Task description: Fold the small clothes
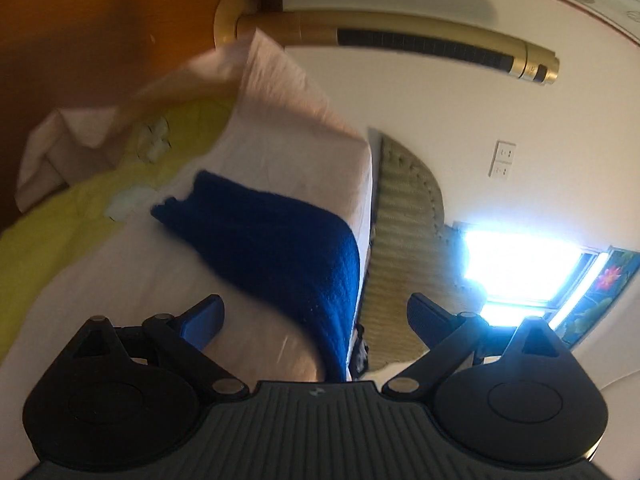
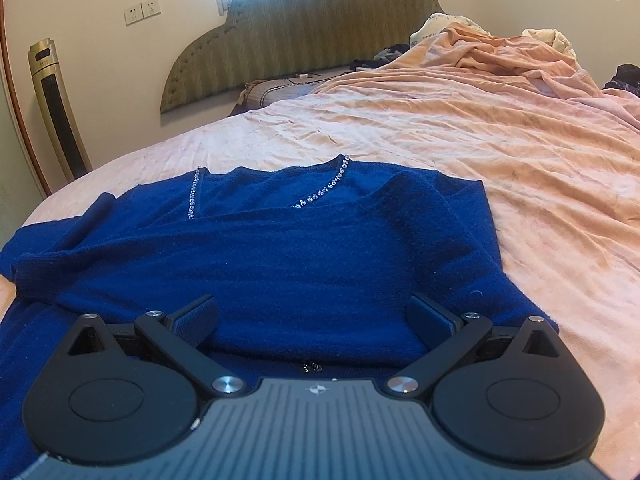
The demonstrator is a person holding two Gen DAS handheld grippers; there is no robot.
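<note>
The blue sweater [image 2: 280, 256] on the bed [image 2: 500, 168] looks soft and floppy; grab its bottom edge. Both grippers' jaws are wide apart, empty.

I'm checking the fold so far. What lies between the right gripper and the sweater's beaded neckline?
In the right wrist view, only the blue sweater itself: a sleeve folded across its chest lies between the open right gripper and the beaded neckline.
</note>
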